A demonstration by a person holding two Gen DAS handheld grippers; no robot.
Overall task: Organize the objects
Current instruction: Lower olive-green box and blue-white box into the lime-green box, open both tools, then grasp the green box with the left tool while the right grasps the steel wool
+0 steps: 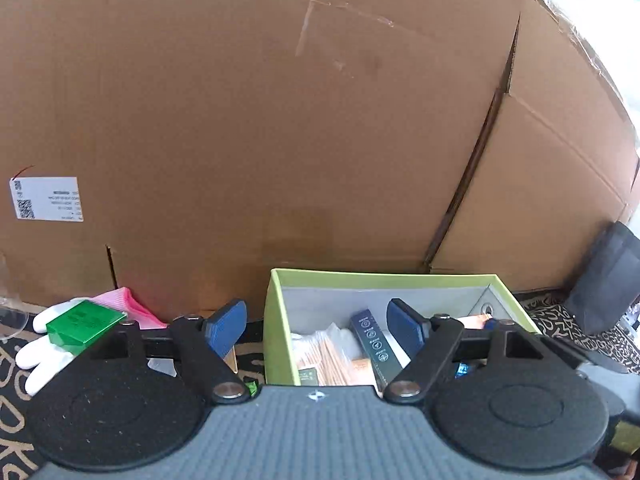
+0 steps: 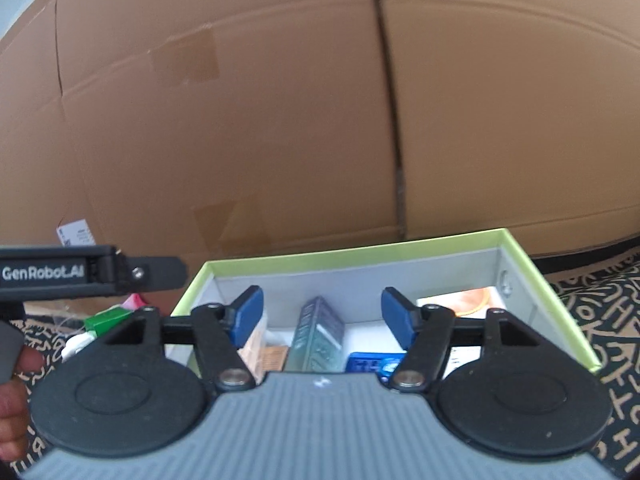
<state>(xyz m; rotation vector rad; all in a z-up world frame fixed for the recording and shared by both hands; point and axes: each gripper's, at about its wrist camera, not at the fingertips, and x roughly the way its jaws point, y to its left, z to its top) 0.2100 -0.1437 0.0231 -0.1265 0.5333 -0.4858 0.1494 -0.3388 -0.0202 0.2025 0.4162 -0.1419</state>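
Observation:
A green-rimmed box (image 1: 276, 304) with a grey lining stands on the patterned cloth; it also shows in the right wrist view (image 2: 552, 284). It holds a dark slim carton (image 1: 374, 342), a pack of wooden sticks (image 1: 334, 356), a blue item (image 2: 370, 362) and a white card (image 2: 456, 300). My left gripper (image 1: 316, 326) is open and empty, over the box's left wall. My right gripper (image 2: 322, 316) is open and empty above the box. A green plastic case (image 1: 82, 322) lies on a white and pink glove (image 1: 44, 346) left of the box.
A large cardboard box (image 1: 280, 120) forms a wall close behind everything. A black pouch (image 1: 608, 280) stands at the right. A clear glass rim (image 1: 12, 320) shows at the far left. The left gripper's body (image 2: 60, 272) reaches in from the left in the right wrist view.

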